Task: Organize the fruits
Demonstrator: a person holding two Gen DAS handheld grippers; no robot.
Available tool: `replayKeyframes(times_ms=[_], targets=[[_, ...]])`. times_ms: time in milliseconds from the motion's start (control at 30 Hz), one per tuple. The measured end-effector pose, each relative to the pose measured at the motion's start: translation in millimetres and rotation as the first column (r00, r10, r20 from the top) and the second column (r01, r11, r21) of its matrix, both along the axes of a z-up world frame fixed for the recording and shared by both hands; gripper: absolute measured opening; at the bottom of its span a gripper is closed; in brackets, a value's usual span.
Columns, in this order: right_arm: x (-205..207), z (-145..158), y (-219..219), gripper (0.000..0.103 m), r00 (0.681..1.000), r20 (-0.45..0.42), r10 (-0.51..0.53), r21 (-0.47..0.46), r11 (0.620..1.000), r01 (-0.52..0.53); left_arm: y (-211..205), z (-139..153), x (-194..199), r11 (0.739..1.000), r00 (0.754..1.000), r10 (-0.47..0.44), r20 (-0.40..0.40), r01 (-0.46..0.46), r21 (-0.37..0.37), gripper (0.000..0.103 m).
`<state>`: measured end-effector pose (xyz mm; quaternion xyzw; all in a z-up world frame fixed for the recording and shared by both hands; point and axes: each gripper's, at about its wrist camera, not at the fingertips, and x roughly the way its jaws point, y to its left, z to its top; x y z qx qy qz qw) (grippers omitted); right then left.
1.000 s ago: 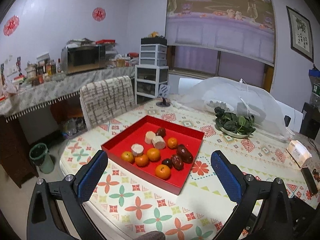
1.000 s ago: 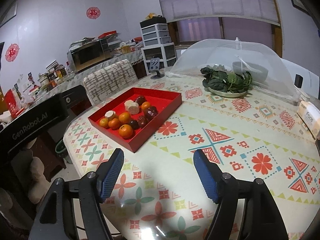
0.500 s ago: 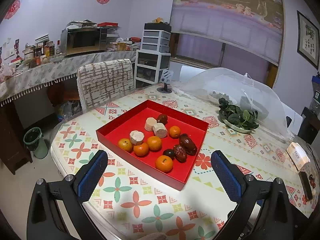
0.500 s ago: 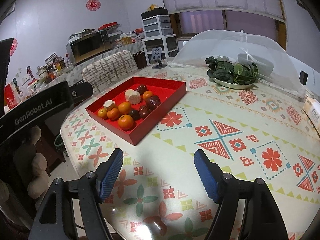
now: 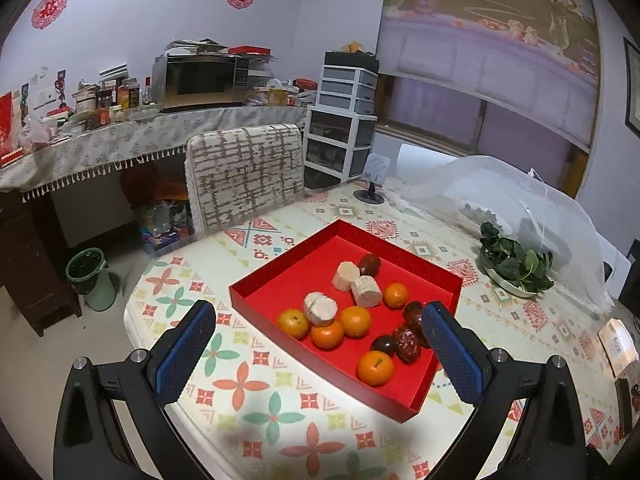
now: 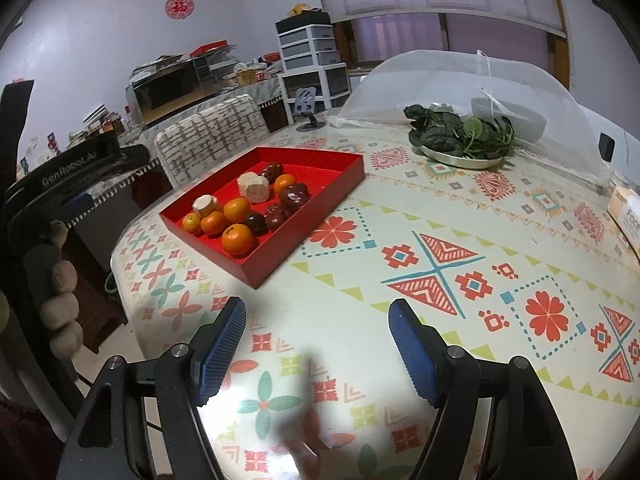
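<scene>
Both hand-held grippers, left (image 5: 316, 354) and right (image 6: 318, 346), gape wide, holding nothing. Red tray (image 5: 416, 403) sits on the counter (image 6: 440, 240) just ahead of the left one, well forward-left of the right. Oranges (image 5: 375, 367) look firm, round, likely to roll: pinch across the middle. Dates (image 5: 408, 345) look soft and wrinkled; pale cut chunks (image 5: 320, 308) seem stiff.

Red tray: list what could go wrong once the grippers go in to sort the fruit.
1. The red tray sits close to the table edge; a push from the open left gripper might slide it off.
2. The oranges are round and packed against the dark dates; gripping one could roll or knock its neighbours.
3. The right gripper, also open, hangs over bare tablecloth and must cross toward the left one, so they may collide.
</scene>
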<state>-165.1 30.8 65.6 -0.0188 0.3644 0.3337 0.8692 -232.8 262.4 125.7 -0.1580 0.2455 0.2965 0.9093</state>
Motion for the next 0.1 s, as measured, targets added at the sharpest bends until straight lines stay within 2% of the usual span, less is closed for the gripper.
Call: replayKeyframes(times_ms=[100], targets=[[7.6, -0.9, -7.7, 0.079, 1.0, -0.015, -0.024, 0.014, 1.0, 0.024, -9.8, 1.6, 11.8, 0.999, 0.999, -0.048, -0.024, 0.048, 0.0, 0.103]])
